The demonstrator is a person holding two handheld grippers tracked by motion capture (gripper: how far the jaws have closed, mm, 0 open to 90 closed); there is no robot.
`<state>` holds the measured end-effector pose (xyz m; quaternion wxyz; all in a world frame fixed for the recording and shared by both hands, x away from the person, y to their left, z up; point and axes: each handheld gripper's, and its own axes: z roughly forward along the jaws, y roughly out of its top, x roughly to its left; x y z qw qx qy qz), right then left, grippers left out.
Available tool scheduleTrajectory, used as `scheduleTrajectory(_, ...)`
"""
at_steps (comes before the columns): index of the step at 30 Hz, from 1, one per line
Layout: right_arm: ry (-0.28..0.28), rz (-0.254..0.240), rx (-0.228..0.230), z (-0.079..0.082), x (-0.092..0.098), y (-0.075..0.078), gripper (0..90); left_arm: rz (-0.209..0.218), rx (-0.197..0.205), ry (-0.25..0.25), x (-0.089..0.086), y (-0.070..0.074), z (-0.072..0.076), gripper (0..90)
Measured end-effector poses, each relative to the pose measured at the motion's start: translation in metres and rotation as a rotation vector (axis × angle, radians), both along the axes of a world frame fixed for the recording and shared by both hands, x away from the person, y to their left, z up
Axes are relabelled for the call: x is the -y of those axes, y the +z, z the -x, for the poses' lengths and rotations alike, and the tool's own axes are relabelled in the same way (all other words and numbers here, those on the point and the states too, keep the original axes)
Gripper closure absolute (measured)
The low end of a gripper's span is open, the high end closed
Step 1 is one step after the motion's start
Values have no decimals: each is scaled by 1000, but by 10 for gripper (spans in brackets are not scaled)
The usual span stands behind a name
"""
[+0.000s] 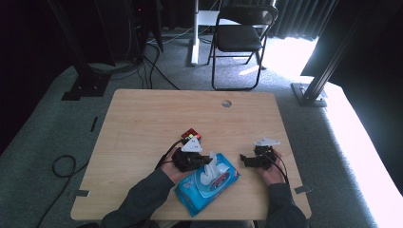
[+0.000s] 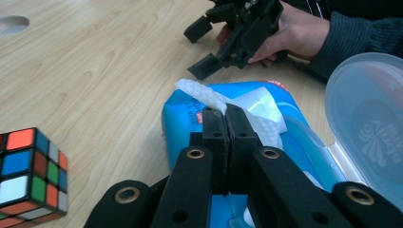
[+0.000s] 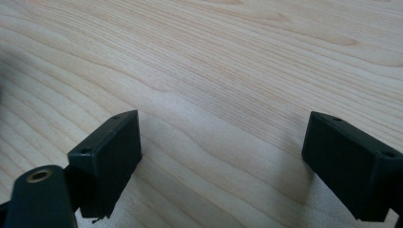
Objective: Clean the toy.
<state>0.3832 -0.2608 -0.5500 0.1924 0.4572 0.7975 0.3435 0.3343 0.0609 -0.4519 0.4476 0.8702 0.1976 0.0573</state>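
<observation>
On the wood table (image 1: 142, 123) we've got the blue wipes pack (image 1: 207, 184) near the front edge, lid open. Left gripper (image 2: 227, 111) is pinching the wipe (image 2: 202, 94) tight, right gripper (image 1: 247, 160) sits spread beside it, empty. Imo pull slow & straight up, pin the pack w/ the right.

Looking forward and down from above the near edge of the table (image 1: 142, 118), chair (image 1: 240, 33) at top centre. Riding close behind the left gripper (image 2: 227, 111), facing the wipes pack (image 2: 183, 111) also seen lower centre from above. Hovering low between the right gripper's (image 3: 221, 142) jaws, facing bare tabletop.
</observation>
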Motion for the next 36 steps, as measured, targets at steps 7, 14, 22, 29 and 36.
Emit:
scheduleTrajectory(7,0,0,0,0,0,0,124,7,14,25,-9,4,-2,892)
scheduleTrajectory(14,1,0,1,0,0,0,124,20,20,61,-20,7,-5,893)
scheduleTrajectory(22,0,1,-2,0,0,0,124,19,20,108,-39,9,-12,893)
scheduleTrajectory(29,0,0,-1,0,0,0,124,17,27,142,-47,9,-15,894)
scheduleTrajectory(36,-1,0,-2,0,0,0,124,21,35,200,-58,11,-23,895)
